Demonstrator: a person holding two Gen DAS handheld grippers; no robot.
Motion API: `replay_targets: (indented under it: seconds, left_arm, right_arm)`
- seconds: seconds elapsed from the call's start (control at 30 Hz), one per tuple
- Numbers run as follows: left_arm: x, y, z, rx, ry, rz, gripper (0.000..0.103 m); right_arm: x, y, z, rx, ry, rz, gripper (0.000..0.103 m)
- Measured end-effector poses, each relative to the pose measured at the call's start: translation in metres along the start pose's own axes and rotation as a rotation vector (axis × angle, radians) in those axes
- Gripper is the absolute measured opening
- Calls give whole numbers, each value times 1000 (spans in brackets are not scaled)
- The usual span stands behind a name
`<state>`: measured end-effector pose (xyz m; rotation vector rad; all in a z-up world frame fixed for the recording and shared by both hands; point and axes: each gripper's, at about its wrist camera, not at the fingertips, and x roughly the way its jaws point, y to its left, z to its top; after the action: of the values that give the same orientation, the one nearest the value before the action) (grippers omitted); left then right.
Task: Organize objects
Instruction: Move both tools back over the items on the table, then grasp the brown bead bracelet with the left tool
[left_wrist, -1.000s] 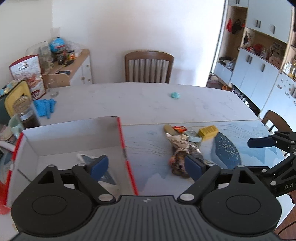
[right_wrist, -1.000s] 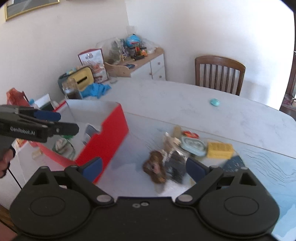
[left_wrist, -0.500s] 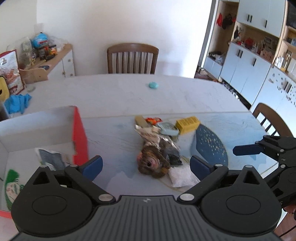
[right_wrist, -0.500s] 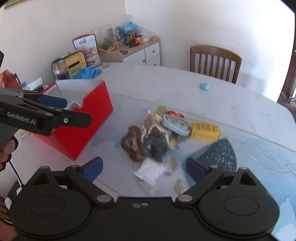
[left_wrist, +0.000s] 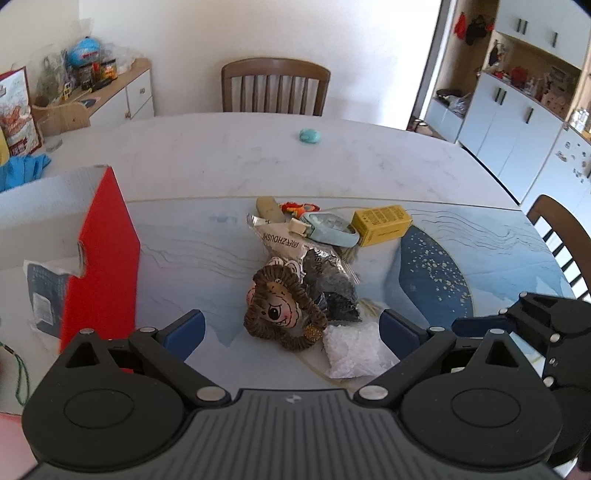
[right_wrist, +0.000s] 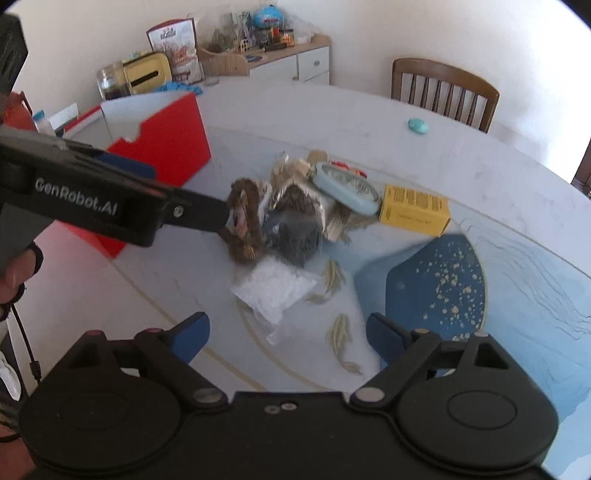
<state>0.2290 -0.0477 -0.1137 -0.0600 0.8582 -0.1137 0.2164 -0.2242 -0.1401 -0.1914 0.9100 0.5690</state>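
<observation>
A pile of small objects lies mid-table: a brown lion-face plush (left_wrist: 282, 310) (right_wrist: 243, 221), a dark foil packet (left_wrist: 332, 284) (right_wrist: 295, 229), a clear white bag (left_wrist: 354, 350) (right_wrist: 273, 291), a light blue case (left_wrist: 328, 229) (right_wrist: 347, 188) and a yellow box (left_wrist: 380, 223) (right_wrist: 413, 210). A red and white box (left_wrist: 103, 258) (right_wrist: 162, 133) stands open to the left. My left gripper (left_wrist: 291, 332) is open and empty just before the plush. My right gripper (right_wrist: 288, 332) is open and empty, near the white bag.
A teal blob (left_wrist: 309, 136) lies on the far table. A wooden chair (left_wrist: 275, 86) stands behind. A cluttered sideboard (left_wrist: 88, 92) is at the back left. White cabinets (left_wrist: 517, 122) line the right wall. A second chair (left_wrist: 561, 229) stands at the right edge.
My left gripper has swung right, from over the box to in front of the pile. My right gripper has moved closer to the pile. Both stayed open.
</observation>
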Motion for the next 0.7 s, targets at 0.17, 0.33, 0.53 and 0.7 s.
replay_targets:
  seconds: [0.17,0.33,0.53,0.7]
  left_arm:
    - [9,-6,1,-28,4,23,101]
    - [18,-7,1,-60,14,45,100]
    - [26,-6,1,-105,26,55,85]
    - [29,-6,1,-122,33,46,59]
  right_arm:
    - [15,-2,-1,-14,1,20,88]
    - [28,-2,2,-28,4,31,88]
    - [37,0,6,-39,6,48,86]
    - [40,1,9,-51,5,58,85]
